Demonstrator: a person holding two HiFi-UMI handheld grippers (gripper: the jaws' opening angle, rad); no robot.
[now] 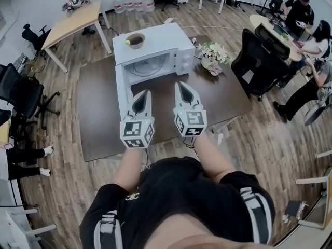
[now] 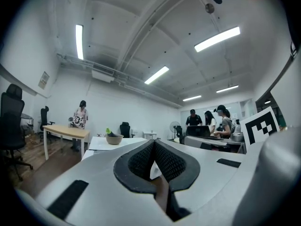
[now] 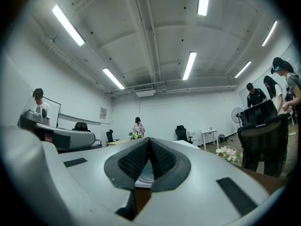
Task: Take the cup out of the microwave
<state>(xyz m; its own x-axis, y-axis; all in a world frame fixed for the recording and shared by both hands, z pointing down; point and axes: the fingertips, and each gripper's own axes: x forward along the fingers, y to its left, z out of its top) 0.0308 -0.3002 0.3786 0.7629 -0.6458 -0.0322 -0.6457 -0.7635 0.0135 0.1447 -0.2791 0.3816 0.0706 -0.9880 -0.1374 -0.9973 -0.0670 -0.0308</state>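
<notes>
No cup can be seen inside the white microwave; only a round glass plate shows in there. Its door hangs open on the left side. A bowl with something green in it sits on top of the microwave. The microwave stands on a dark brown table, with a bunch of flowers just to its right.

The left gripper and the right gripper are side by side in front of the open microwave, not touching it. Both have their jaws pressed together with nothing in them.

The floor is wood planks. A black chair stands by the table's right side (more people sit behind it). A light wood table and water jugs are farther back.
</notes>
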